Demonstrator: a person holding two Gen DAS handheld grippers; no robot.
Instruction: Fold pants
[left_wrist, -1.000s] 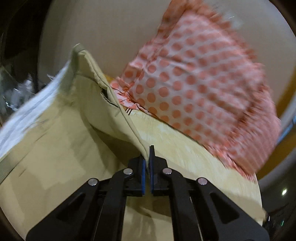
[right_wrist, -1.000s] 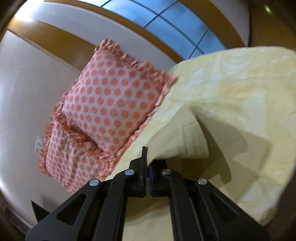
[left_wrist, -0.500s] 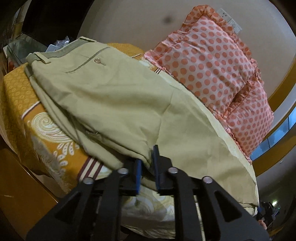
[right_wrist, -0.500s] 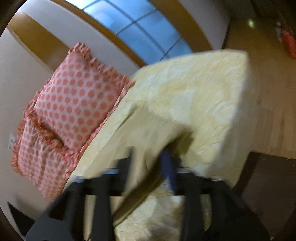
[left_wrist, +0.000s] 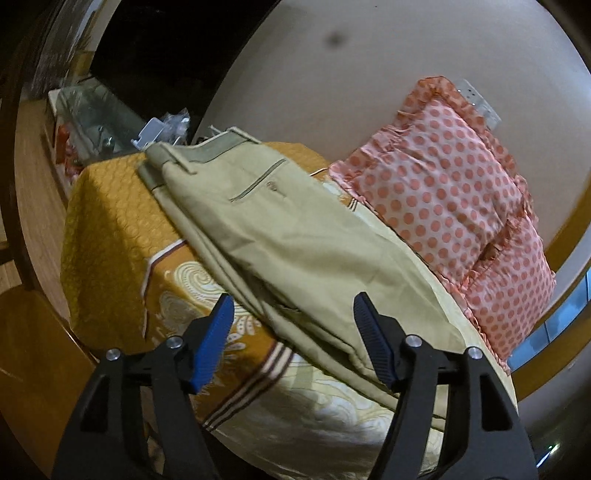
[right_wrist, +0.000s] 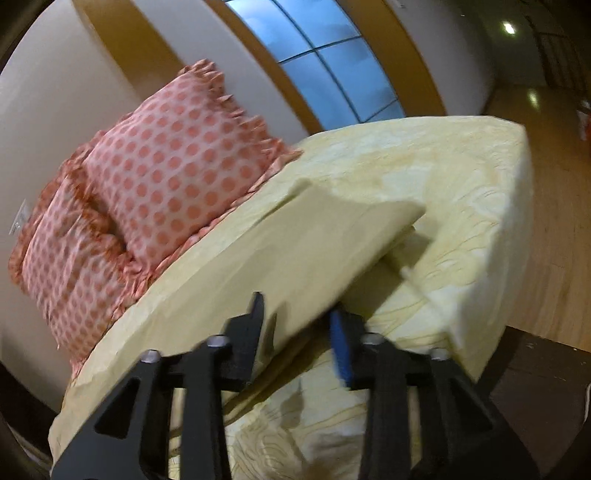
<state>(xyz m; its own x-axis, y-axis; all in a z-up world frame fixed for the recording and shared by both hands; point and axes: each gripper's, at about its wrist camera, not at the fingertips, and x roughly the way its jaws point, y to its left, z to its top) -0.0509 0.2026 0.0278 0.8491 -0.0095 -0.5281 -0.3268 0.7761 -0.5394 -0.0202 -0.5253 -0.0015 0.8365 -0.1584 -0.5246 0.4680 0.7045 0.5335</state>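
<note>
Motion blur smears the right claw (right_wrist: 299, 325) and the pants' (right_wrist: 295, 251) hem edges.

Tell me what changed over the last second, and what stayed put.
Both grippers let go: the left gripper and right gripper, shut on the pants before, now stand open. The lifted pants now lie flat on the bed. The dotted pillows stayed put.

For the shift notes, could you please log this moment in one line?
pants: flat on bed | left hand-held gripper: open | right hand-held gripper: open
</note>
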